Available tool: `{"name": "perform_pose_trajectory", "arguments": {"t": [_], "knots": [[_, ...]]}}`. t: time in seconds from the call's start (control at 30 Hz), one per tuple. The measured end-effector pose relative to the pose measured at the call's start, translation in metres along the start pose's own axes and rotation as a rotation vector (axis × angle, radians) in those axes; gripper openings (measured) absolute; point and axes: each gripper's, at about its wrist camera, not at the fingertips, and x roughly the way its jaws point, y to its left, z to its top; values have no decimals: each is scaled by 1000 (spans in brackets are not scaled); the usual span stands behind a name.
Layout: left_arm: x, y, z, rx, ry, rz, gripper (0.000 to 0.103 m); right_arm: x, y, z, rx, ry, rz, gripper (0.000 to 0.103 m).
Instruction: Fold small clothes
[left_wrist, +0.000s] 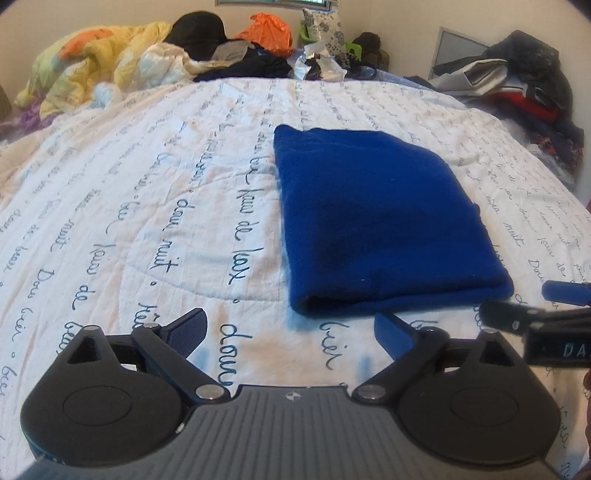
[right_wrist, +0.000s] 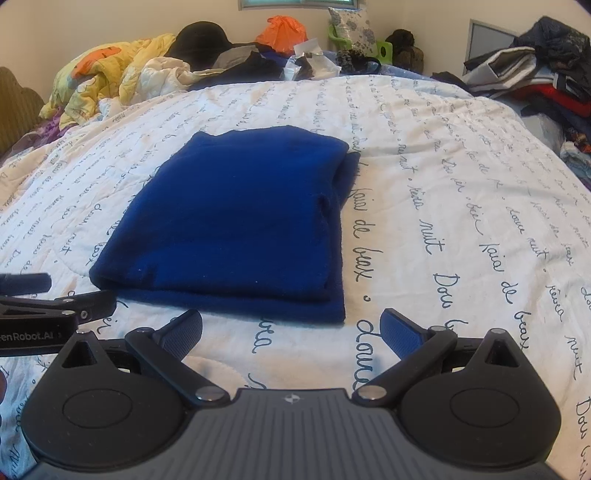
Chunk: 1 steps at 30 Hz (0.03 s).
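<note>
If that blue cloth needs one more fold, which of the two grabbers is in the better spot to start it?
Probably the right gripper: the folded blue cloth lies straight ahead of its open jaws, its near edge close. From the left gripper, also open, the cloth lies off to the right.

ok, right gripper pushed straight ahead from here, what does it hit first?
Most likely the near edge of the folded blue cloth, lying just ahead of the open right gripper on the quilt. Only bare quilt sits between them. Its height above the quilt is unclear, so it might skim over the cloth.
</note>
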Motion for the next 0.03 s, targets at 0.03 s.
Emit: {"name": "perform_pose_trajectory", "arguments": {"t": [0.03], "knots": [[1,6,2,-19,10,-3,100,0,-4,1,14,1,9,103]]}}
